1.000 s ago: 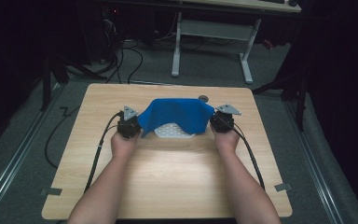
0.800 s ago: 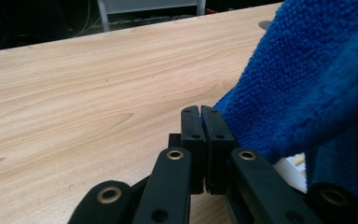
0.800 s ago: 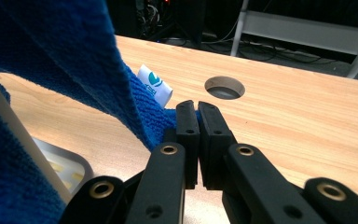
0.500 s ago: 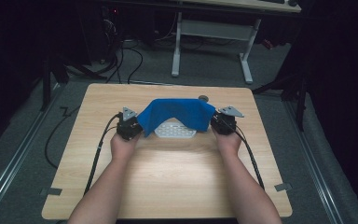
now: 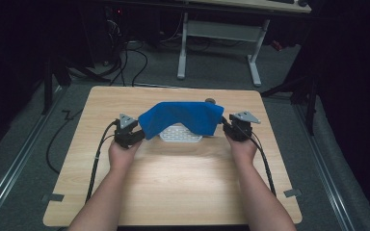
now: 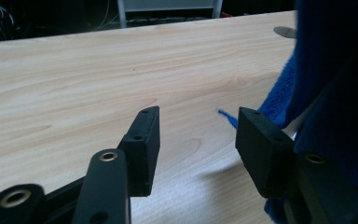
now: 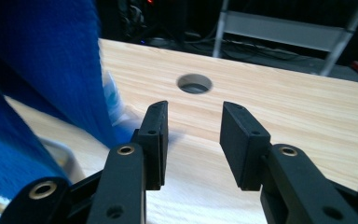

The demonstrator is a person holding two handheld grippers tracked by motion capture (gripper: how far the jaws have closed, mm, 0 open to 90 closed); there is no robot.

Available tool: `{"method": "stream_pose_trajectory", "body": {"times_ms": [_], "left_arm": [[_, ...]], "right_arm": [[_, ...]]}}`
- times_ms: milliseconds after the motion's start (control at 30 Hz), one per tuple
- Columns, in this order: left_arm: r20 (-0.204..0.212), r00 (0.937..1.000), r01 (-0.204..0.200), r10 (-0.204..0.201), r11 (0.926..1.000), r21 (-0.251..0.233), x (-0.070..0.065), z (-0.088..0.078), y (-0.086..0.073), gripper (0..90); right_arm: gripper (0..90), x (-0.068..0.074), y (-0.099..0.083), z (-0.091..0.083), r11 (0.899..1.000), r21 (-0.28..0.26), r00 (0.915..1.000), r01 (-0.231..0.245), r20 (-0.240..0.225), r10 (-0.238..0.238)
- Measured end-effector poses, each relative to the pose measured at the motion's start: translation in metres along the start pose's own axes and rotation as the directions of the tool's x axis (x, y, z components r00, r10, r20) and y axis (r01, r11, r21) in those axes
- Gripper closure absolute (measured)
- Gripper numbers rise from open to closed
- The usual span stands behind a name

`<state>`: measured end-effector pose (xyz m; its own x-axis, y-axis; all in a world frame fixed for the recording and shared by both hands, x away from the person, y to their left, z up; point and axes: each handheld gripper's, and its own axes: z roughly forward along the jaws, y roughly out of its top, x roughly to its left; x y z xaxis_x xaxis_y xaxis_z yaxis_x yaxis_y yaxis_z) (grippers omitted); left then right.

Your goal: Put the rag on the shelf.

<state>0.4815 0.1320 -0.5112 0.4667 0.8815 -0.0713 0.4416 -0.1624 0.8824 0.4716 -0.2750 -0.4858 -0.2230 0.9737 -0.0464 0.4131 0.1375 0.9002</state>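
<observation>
**A:** Where was the cloth point(image 5: 183, 119)?

**B:** Mid-table, draped in an arch over a white perforated tray point(image 5: 180, 134), between the two grippers. From above its ends looked to reach the left gripper point(image 5: 134, 135) and the right gripper point(image 5: 231, 129).

**A:** Gripped, then?

**B:** No — in each gripper view the jaws stood apart with bare wood between them. The left one had blue fabric lying against the outer side of one jaw, nothing pinched. The right one had the cloth just beside it, off to the side.

**A:** How would it handle?

**B:** Soft and light, I'd judge — a fuzzy towel weave that sags and folds. Not fragile, not slippery. An edge or corner near each end looked the best place to pinch; a mid-span grab would only bunch it.

**A:** And the surroundings?

**B:** A pale wood table point(image 5: 173, 192), smooth, with a round hole point(image 7: 194, 84) near the far edge. Beyond it a dark room, grey floor, cables, and a white desk frame point(image 5: 219, 33).
</observation>
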Motion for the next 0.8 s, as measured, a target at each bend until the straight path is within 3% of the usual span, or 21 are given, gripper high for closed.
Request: {"method": "stream_pose_trajectory", "body": {"times_ms": [167,333,433,800], "left_arm": [[-0.025,0.9996,-0.012,0.012,0.9999,0.007,0.002,-0.007,-0.006,48.8],[-0.042,0.9990,-0.016,0.016,0.9998,0.009,0.004,-0.017,-0.012,48.9],[-0.049,0.9985,-0.022,0.022,0.9997,0.004,0.003,-0.026,-0.015,49.1],[-0.052,0.9977,-0.044,0.044,0.9990,0.011,-0.005,-0.053,-0.027,48.3]], "right_arm": [[61.0,-0.006,-0.002,-0.012,1.000,-0.024,0.9999,0.002,0.014,-0.002],[59.8,-0.009,-0.005,-0.023,1.000,-0.010,0.9996,0.021,0.020,-0.021],[59.8,-0.009,-0.008,-0.032,0.999,-0.037,0.9996,0.026,0.016,-0.025],[57.5,0.000,-0.021,-0.061,0.997,-0.034,0.9979,0.064,-0.004,-0.065]]}}
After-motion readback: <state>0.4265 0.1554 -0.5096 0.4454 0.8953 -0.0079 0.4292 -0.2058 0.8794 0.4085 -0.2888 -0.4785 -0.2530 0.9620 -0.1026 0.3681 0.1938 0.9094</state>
